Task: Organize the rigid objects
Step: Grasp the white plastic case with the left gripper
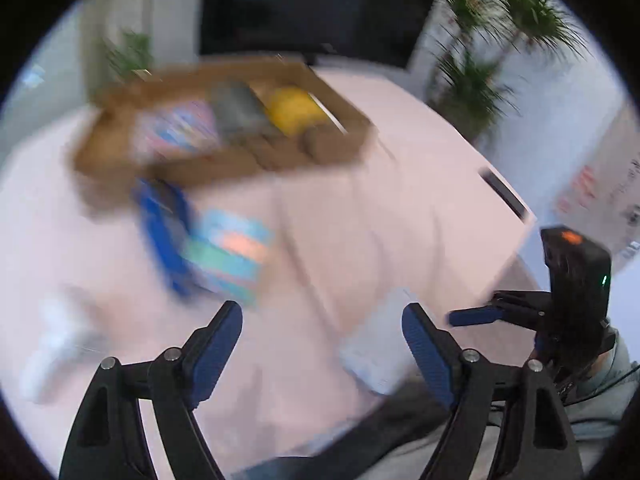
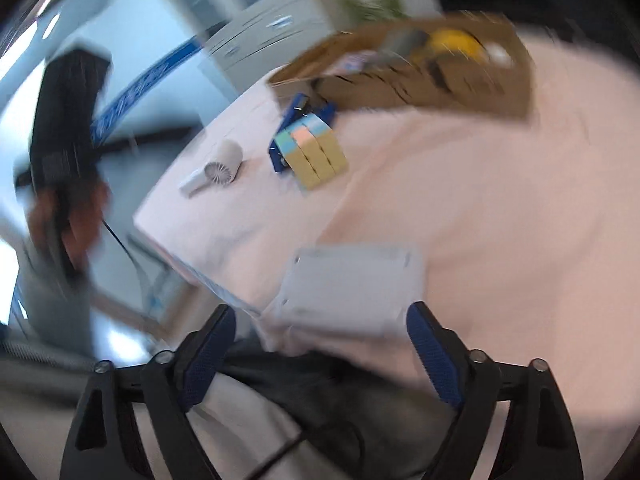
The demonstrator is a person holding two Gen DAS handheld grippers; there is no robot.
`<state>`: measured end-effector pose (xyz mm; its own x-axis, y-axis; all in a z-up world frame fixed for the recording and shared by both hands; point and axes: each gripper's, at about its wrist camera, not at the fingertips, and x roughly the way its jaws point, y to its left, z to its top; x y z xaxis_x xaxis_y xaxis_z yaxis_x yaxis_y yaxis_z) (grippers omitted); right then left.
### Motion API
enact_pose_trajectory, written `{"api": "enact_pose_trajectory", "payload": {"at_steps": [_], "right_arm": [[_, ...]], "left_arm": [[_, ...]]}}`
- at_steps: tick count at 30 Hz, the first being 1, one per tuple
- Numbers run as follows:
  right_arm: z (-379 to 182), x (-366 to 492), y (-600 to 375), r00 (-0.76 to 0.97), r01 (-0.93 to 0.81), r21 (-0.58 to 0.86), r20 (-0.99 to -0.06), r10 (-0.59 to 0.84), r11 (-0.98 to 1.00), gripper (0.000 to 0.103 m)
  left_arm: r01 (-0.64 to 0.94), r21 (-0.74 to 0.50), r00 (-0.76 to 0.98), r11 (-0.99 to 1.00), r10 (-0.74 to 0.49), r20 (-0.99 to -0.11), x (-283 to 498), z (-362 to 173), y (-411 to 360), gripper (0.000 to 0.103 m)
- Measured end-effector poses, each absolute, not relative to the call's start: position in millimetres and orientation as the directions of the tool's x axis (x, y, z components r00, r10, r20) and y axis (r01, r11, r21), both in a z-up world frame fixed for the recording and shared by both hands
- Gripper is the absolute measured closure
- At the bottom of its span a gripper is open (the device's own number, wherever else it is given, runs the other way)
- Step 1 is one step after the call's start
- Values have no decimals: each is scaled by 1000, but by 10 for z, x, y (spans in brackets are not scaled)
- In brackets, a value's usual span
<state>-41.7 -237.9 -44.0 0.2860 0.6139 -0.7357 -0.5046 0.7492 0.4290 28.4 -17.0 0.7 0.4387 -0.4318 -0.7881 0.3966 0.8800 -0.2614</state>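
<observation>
1. Left wrist view: left gripper [image 1: 322, 342] spread wide, nothing between the fingers. Heavy motion blur.
2. Right wrist view: right gripper [image 2: 320, 344] also spread wide, empty.
3. Key relation: flat white box [image 2: 352, 292] lies just ahead of the right gripper at 12 o'clock, near the table's front edge, long axis roughly across the fingers. From the left gripper it sits at 2 o'clock [image 1: 378, 344]. Right gripper looks nearer and better lined up.
4. Further out: block of pastel cases [image 2: 316, 150] against a blue object [image 2: 294, 118], white hair dryer [image 2: 218, 168] at 10 o'clock from the right gripper.
5. Far side: cardboard tray [image 2: 516, 92] already holding a yellow item [image 2: 456, 42] and other pieces; likely the destination.
6. Surface: table [image 2: 500, 220] under a pale pink cloth, creased. Room: office, dark monitor [image 1: 320, 8], potted palms [image 1: 476, 80].
</observation>
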Motion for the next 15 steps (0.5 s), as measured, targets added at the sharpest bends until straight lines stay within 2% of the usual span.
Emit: {"api": "enact_pose_trajectory", "payload": {"at_steps": [1,3,5,6,9,10,12,15], "right_arm": [[-514,-445,-2390,273,-477,454,-738,618,753,29],[-690,-505,-2378,276,-439,428,-773,572,790,32],[-786,-482,-2346,263,-416,450,-772,578,790,43],[-812,-479,-2320,265,-416,463,-761,591,783,45],[-775,-421,-2282,314,-415,470,-729,608,779,46],[-766,-372,-2295,329,-405,478,-719,612,779,46],[-776,-207,-2325,323,-388,509,-705,631,768,46],[-798,-40,-2271,323,-394,512,-701,636,764,47]], "left_arm": [[418,-299,408,858,-471,-782,300,-137,-256,29],[428,-372,342,824,-529,-777,385,-397,-391,37],[426,-403,298,810,-546,-783,451,-563,-467,44],[416,-403,280,815,-536,-796,488,-633,-501,53],[404,-409,257,818,-531,-807,471,-695,-560,55],[398,-426,248,813,-542,-803,472,-687,-546,60],[361,-467,240,807,-564,-790,565,-696,-493,65],[305,-504,236,808,-577,-782,691,-736,-443,65]]}}
